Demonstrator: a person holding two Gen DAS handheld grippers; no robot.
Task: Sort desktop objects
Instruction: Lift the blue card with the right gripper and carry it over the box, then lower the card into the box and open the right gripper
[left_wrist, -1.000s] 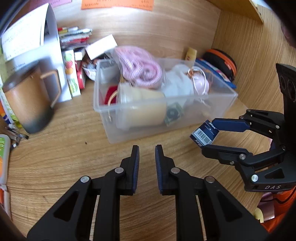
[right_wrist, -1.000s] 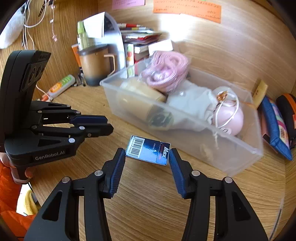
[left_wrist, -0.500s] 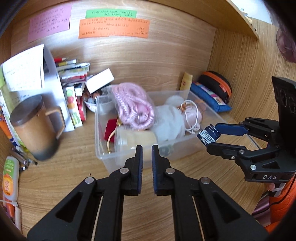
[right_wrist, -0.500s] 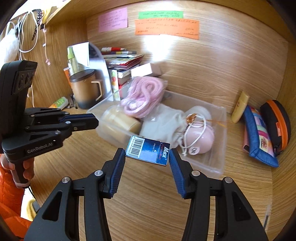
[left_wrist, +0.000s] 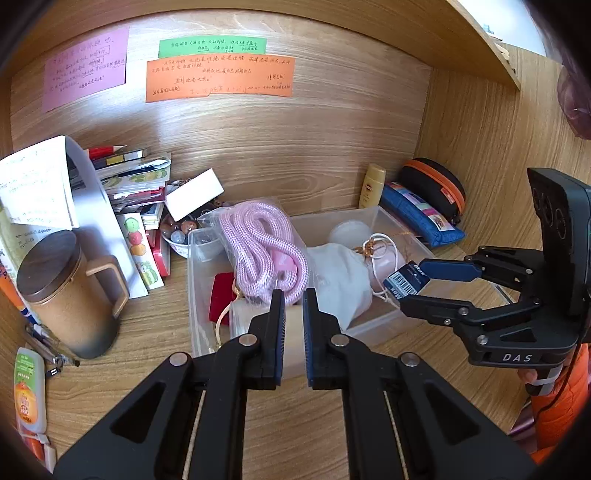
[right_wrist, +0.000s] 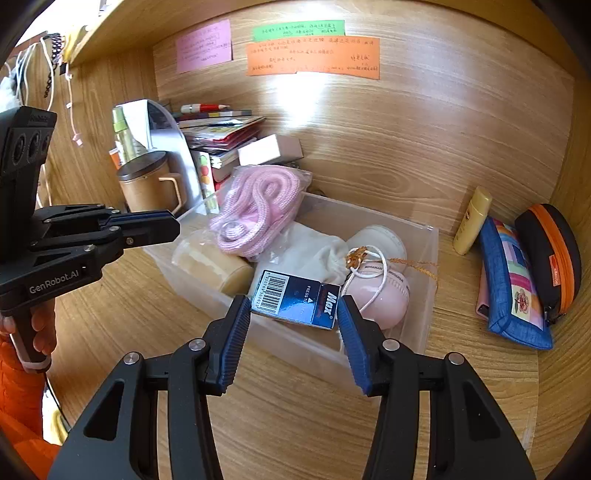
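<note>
Desk: box (right_wrist: 295, 300) between hand-held gripper (right_wrist: 293, 314) pads

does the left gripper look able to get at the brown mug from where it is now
Probably yes. The brown mug stands in the open on the desk, left of the clear bin, with nothing between it and the left gripper, which is shut and empty; it would have to open first.
</note>
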